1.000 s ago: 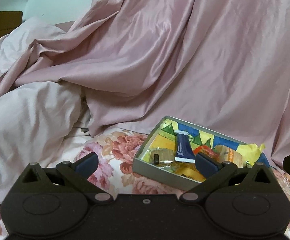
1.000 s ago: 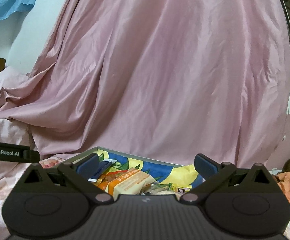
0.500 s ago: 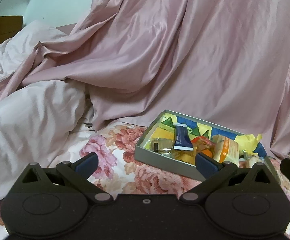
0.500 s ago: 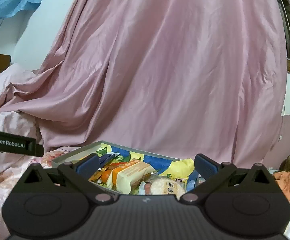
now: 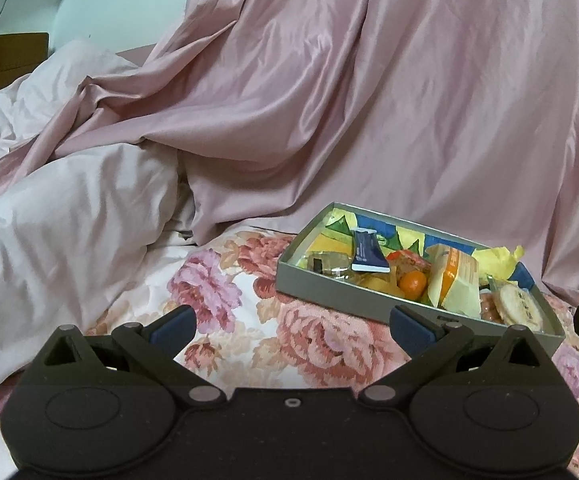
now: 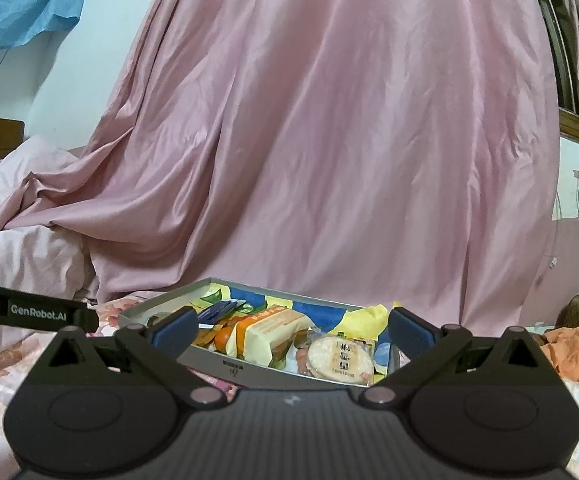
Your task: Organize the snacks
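Floral bedspread (image 5: 321,340), grey snack box (image 5: 329,296), pink sheet (image 5: 369,120) on it

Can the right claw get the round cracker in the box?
Probably yes. The right claw is open and empty, just short of the box, and the round cracker lies on top near that edge with nothing covering it.

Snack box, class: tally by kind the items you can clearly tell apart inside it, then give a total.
Snack box, clearly distinguishable items only:
Dark blue packet: 1
Orange fruit: 1
Cream-and-orange wrapped packet: 1
Round rice cracker pack: 1
Clear-wrapped sweet: 1
Total: 5; others underneath are too hidden to count.
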